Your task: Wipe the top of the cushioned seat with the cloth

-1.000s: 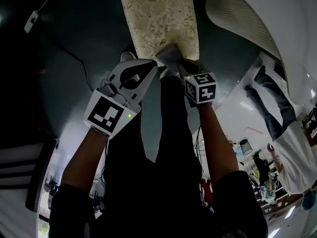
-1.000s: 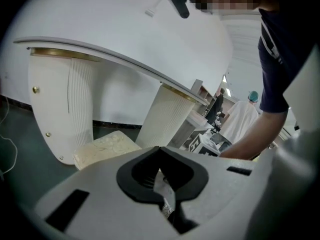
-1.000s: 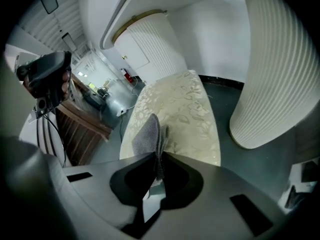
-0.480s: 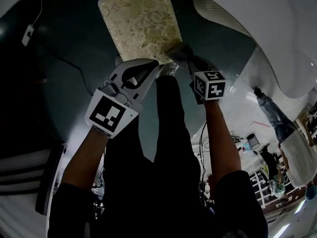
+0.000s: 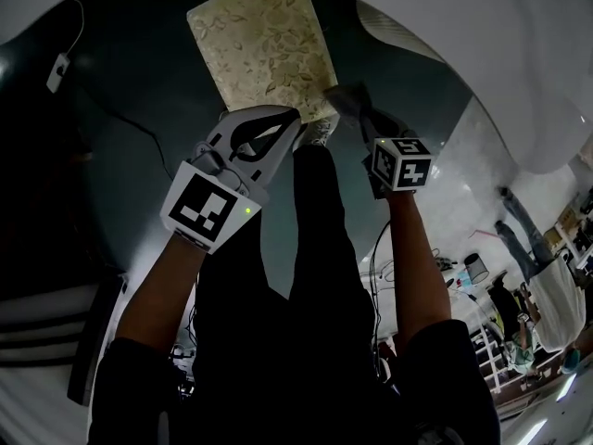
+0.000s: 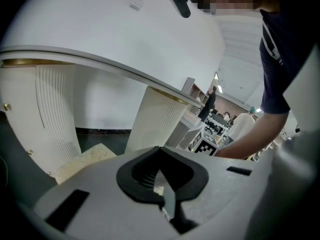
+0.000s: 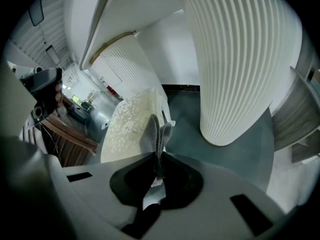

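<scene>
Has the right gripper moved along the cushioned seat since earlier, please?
Yes: the right gripper, holding the cloth, slid right along the cushioned seat's near edge.

The head view looks steeply down on the cushioned seat (image 5: 264,49) from above its near edge. The left gripper view sits low beside the seat (image 6: 82,159) and faces a ribbed column (image 6: 157,119) beyond it. The right gripper view skims closely along the top of the seat (image 7: 131,124). All three views share the seat.
</scene>
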The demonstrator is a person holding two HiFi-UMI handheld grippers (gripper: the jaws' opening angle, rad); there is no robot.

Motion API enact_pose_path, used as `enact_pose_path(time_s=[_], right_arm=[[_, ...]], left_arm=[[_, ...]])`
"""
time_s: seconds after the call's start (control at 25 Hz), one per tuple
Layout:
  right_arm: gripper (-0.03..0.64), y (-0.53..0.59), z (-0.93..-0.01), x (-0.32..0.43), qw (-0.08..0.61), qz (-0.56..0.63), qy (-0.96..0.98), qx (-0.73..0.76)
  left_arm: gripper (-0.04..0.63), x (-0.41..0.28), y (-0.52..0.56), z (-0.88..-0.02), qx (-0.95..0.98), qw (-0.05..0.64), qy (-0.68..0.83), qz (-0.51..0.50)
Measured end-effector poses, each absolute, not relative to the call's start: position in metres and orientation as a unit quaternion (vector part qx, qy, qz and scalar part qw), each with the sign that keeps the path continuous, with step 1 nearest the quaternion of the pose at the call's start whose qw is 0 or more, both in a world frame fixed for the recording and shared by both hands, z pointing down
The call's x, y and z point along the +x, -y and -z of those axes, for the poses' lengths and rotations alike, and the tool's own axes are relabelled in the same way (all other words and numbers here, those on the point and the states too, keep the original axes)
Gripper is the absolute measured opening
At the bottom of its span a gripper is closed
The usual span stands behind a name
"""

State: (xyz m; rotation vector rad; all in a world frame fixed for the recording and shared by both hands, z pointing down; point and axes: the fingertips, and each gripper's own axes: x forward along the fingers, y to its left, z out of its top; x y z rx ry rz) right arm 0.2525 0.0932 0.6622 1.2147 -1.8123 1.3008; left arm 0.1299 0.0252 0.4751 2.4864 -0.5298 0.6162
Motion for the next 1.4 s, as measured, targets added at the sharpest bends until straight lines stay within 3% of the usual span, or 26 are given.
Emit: enact_pose_path(time_s=[0.76,1.4], right_arm=[[0.032,-0.051,-0.545,0.124,0.254,-0.438,0.751,0.424],[0.032,0.001,-0.319,0.078,0.193,-0.319,0.837,0.400]], left_arm=[[0.008,0.035,-0.006,-0.397,0.924,0.219,0.254,-0.183],[0.008,0.009,0.012,-0.239,0.935,0.153,0.289,-0.135]])
